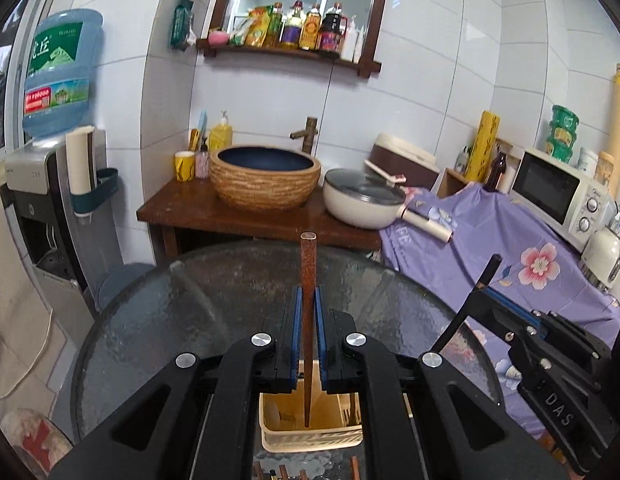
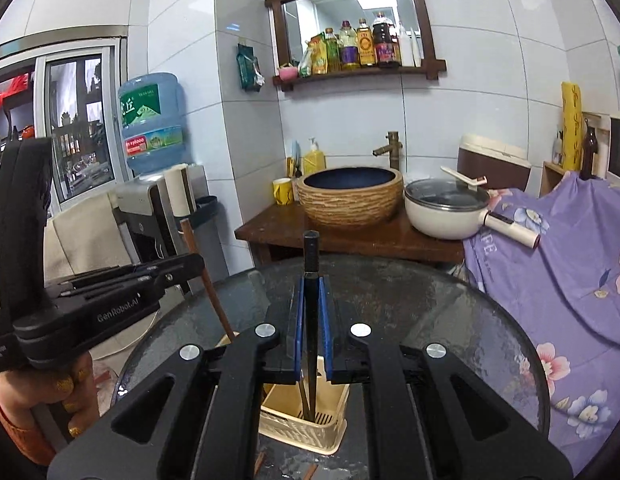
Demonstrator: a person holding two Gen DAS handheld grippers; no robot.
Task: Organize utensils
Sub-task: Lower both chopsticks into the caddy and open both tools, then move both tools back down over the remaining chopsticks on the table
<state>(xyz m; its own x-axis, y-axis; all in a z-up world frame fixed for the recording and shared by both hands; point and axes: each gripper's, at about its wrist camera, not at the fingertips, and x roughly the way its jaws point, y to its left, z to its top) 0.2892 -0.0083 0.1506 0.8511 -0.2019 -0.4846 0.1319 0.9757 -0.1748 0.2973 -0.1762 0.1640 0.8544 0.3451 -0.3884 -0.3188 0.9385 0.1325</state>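
Note:
My left gripper (image 1: 308, 296) is shut on a brown wooden chopstick (image 1: 308, 264) held upright, its lower tip down inside a beige plastic utensil basket (image 1: 310, 436) on the round glass table (image 1: 190, 312). My right gripper (image 2: 311, 284) is shut on a black chopstick (image 2: 311, 256), also upright, its tip inside the same basket (image 2: 302, 428). The right gripper shows at the right of the left wrist view (image 1: 486, 288), and the left gripper with its brown chopstick shows at the left of the right wrist view (image 2: 190, 264).
More chopsticks (image 1: 282, 472) lie on the table near the bottom edge. Behind the table stand a wooden counter (image 1: 190, 208) with a woven basin (image 1: 265, 176) and a white pan (image 1: 362, 196), a water dispenser (image 1: 50, 184) at left, and a purple cloth (image 1: 510, 248) with a microwave (image 1: 558, 192) at right.

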